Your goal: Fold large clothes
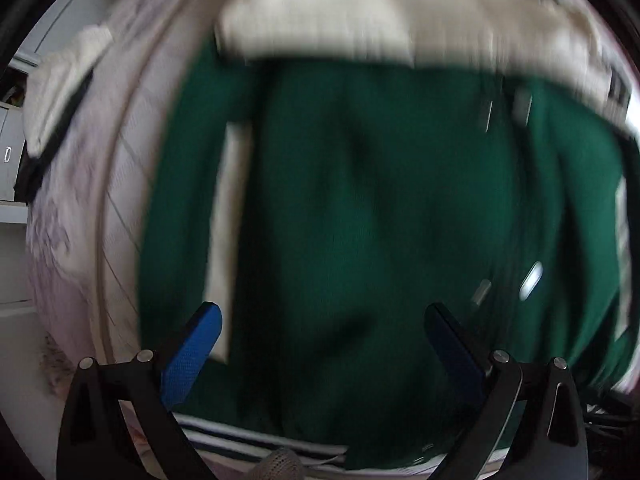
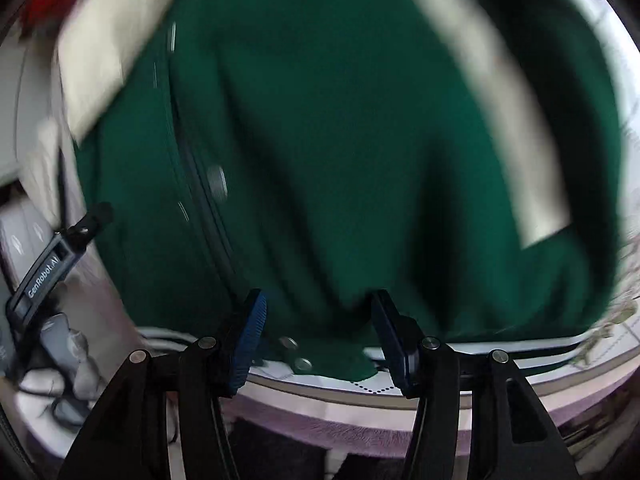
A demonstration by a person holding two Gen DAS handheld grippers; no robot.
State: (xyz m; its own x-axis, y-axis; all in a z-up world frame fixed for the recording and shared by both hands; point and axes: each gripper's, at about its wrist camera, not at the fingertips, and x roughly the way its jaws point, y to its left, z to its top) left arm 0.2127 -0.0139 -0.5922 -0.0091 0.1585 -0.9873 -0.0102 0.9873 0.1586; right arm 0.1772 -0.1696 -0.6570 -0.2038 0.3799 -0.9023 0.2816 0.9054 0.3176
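A dark green jacket [image 1: 360, 220] with cream sleeves and metal snaps lies spread on a pale quilted cover and fills both blurred views. My left gripper [image 1: 324, 320] points straight down over the jacket's body, its blue-padded fingers [image 1: 192, 356] wide apart with nothing gripped. A striped hem [image 1: 260, 444] runs just below them. My right gripper [image 2: 318, 312] hangs over the same green jacket [image 2: 340, 140] near its lower edge. Its jaws stand apart. A flap of green cloth with snaps [image 2: 296, 356] lies between the pads, which do not press on it.
The pale pink quilted cover [image 1: 80, 200] shows at the left, with white furniture [image 1: 12, 152] beyond it. In the right wrist view the cover's edge [image 2: 360, 420] runs below the fingers. The other hand-held device [image 2: 44, 276] and a gloved hand [image 2: 68, 344] sit at the left.
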